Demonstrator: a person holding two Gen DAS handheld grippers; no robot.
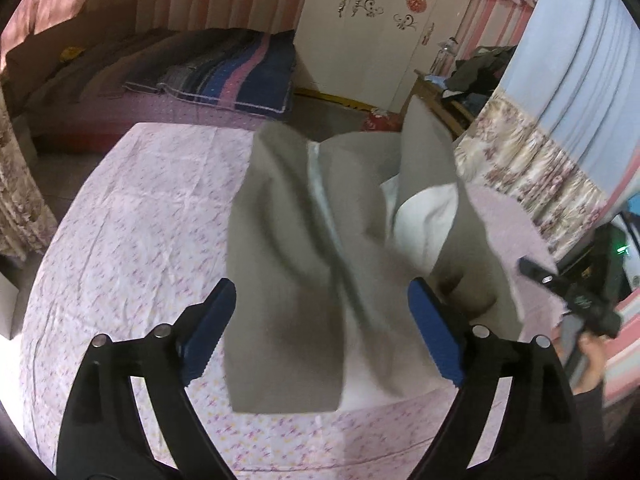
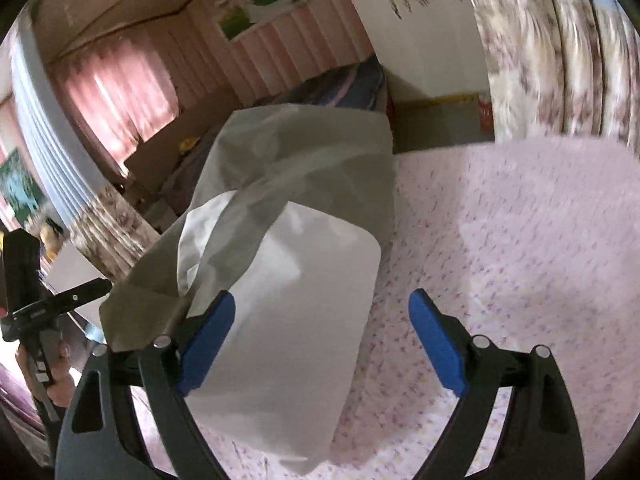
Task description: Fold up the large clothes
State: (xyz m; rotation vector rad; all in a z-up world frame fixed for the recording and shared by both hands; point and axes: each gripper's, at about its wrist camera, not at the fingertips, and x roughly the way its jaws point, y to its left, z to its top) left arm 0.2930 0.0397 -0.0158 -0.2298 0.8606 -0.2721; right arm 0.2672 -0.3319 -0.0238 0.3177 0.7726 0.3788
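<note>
A large grey-beige garment [image 1: 304, 264] with a pale zipper strip and white lining lies bunched on the pink flowered bed sheet [image 1: 132, 240]. My left gripper [image 1: 322, 332] hangs open just above its near part, blue pads wide apart. In the right wrist view the same garment [image 2: 288, 264] is loosely folded, white lining up, and partly covers the left blue pad [image 2: 208, 340]. My right gripper [image 2: 320, 336] is open; nothing is pinched. The right gripper also shows in the left wrist view [image 1: 576, 300], and the left gripper shows at the left edge of the right wrist view [image 2: 32, 304].
A second bed with a striped dark quilt [image 1: 224, 76] stands beyond. A white wardrobe [image 1: 384, 20] is at the back, a cluttered wooden table [image 1: 468, 88] to the right, flowered curtains [image 1: 528, 156] close on the right. The sheet [image 2: 520, 240] spreads right of the garment.
</note>
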